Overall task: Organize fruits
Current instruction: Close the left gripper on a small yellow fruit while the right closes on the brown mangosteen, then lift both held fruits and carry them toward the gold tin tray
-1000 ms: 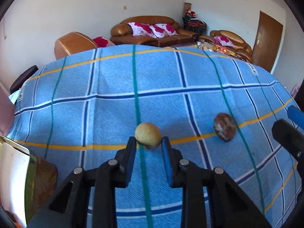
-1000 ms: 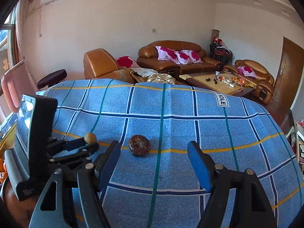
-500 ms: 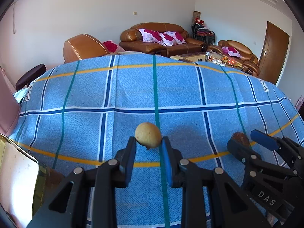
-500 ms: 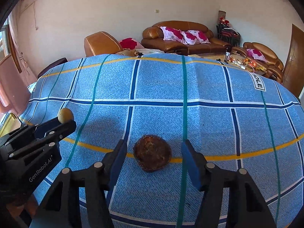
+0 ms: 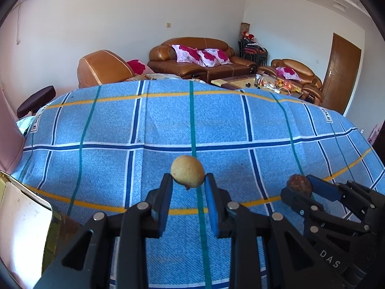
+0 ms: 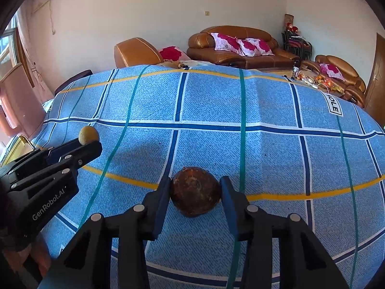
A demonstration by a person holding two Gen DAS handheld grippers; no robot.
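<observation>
1. Since a second ago my right gripper (image 6: pixel 195 192) has come down over the dark brown fruit (image 6: pixel 195 191) and its jaws, then spread wide, have closed in; both blue pads now press its sides, and the fruit sits low between them, at or just above the checked blue cloth (image 6: pixel 240 110) on the bench.
2. My left gripper (image 5: pixel 188 180) has barely shifted: it is pinching the small yellow fruit (image 5: pixel 187 174) at the very tips of its pads, clear of the cloth.
3. At the left edge of the left wrist view a gold-rimmed container (image 5: pixel 21 207) shows; I judge that is where the fruit belongs, though I cannot see its inside.
4. To do this step well, I should lift the brown fruit straight up before swinging it, so the cloth does not drag along.
5. With the two grippers close together, I should carry one at a time.
6. The yellow fruit is held shallowly, so I should keep that wrist steady and avoid jolts.
</observation>
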